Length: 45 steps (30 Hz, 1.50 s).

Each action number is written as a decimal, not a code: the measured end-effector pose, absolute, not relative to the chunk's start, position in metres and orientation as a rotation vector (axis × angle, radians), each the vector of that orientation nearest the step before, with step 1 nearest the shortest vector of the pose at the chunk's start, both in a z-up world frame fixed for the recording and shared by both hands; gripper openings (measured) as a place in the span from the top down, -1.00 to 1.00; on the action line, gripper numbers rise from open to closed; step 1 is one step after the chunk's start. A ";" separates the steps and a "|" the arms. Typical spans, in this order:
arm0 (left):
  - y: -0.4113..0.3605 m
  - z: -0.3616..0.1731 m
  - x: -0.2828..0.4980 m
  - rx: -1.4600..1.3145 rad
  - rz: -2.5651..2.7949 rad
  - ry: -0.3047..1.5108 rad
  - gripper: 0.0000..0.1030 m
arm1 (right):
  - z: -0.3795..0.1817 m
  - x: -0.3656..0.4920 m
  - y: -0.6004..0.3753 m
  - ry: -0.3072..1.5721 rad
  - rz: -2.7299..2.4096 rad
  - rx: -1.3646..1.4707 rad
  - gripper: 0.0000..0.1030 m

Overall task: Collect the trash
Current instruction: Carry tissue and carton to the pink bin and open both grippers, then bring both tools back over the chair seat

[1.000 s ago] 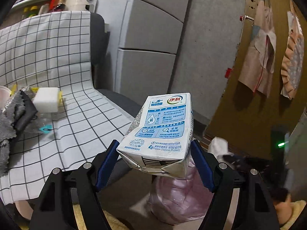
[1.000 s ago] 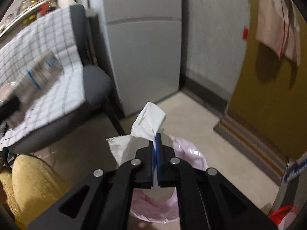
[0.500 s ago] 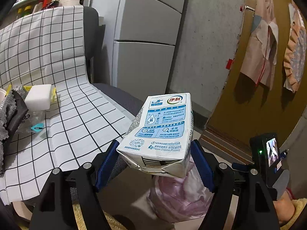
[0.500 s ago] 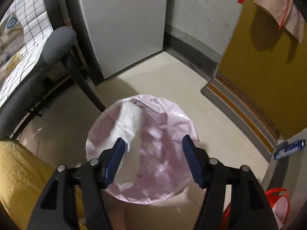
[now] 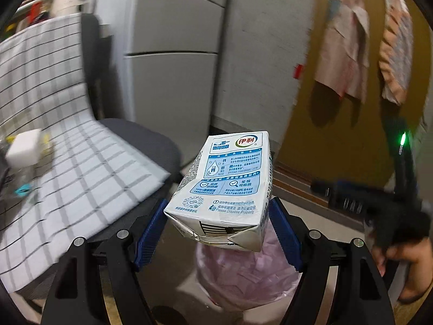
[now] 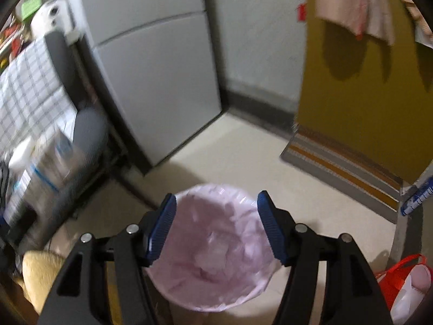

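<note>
Right gripper went from pinching a tissue a second ago to wide open and empty, hovering over the pink-lined bin; pale wad sits inside the bin, too blurry to identify. Left gripper unchanged: fingers clamped on both sides of the milk carton, held above the bin, whose rim is mostly hidden behind the carton. Checked cloth on the chair left of the bin is motion-blurred.
</note>
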<state>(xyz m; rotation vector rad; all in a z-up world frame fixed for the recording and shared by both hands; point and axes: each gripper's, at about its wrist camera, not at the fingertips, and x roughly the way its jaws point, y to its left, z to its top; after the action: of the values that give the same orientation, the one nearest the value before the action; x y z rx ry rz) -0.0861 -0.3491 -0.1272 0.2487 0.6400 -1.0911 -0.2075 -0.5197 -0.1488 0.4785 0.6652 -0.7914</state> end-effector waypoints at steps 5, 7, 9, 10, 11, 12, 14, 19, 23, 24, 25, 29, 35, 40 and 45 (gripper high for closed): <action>-0.382 -0.138 -0.103 0.310 -1.174 0.617 -0.59 | -0.135 -0.231 -0.536 0.610 -0.840 0.497 -0.20; -0.392 -0.145 -0.102 0.339 -1.145 0.630 -0.66 | -0.134 -0.234 -0.539 0.609 -0.842 0.501 -0.20; -0.390 -0.149 -0.094 0.334 -1.121 0.668 -0.66 | -0.134 -0.234 -0.538 0.612 -0.840 0.495 -0.20; -0.388 -0.150 -0.090 0.328 -1.110 0.677 -0.66 | -0.136 -0.233 -0.537 0.614 -0.838 0.491 -0.20; -0.384 -0.151 -0.084 0.321 -1.095 0.689 -0.66 | -0.136 -0.231 -0.535 0.617 -0.832 0.489 -0.20; -0.379 -0.152 -0.079 0.315 -1.077 0.700 -0.66 | -0.137 -0.228 -0.534 0.622 -0.824 0.487 -0.20; -0.366 -0.149 -0.066 0.294 -1.035 0.712 -0.66 | -0.136 -0.224 -0.531 0.627 -0.810 0.483 -0.20; -0.319 -0.128 -0.041 0.249 -0.938 0.692 -0.66 | -0.121 -0.204 -0.512 0.615 -0.742 0.447 -0.20; -0.273 -0.105 -0.026 0.211 -0.861 0.655 -0.66 | -0.102 -0.178 -0.482 0.577 -0.649 0.389 -0.20; -0.263 -0.102 -0.023 0.205 -0.842 0.649 -0.66 | -0.098 -0.170 -0.474 0.571 -0.626 0.370 -0.20; -0.249 -0.097 -0.018 0.191 -0.816 0.644 -0.66 | -0.093 -0.159 -0.463 0.567 -0.595 0.347 -0.20; -0.191 -0.086 -0.001 0.130 -0.694 0.641 -0.66 | -0.077 -0.119 -0.427 0.549 -0.475 0.294 -0.20; -0.116 -0.082 0.026 0.072 -0.507 0.640 -0.66 | -0.062 -0.058 -0.367 0.537 -0.291 0.213 -0.20; -0.053 -0.077 0.047 0.022 -0.339 0.630 -0.66 | -0.060 -0.006 -0.314 0.550 -0.109 0.152 -0.20; -0.003 -0.068 0.061 -0.011 -0.207 0.618 -0.66 | -0.060 0.036 -0.254 0.543 0.086 0.083 -0.24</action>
<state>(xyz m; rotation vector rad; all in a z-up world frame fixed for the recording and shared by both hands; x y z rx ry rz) 0.0615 -0.0025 -0.0679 -0.0112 0.6184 -0.2070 0.0364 -0.2537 -0.0604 0.0825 0.5428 0.0865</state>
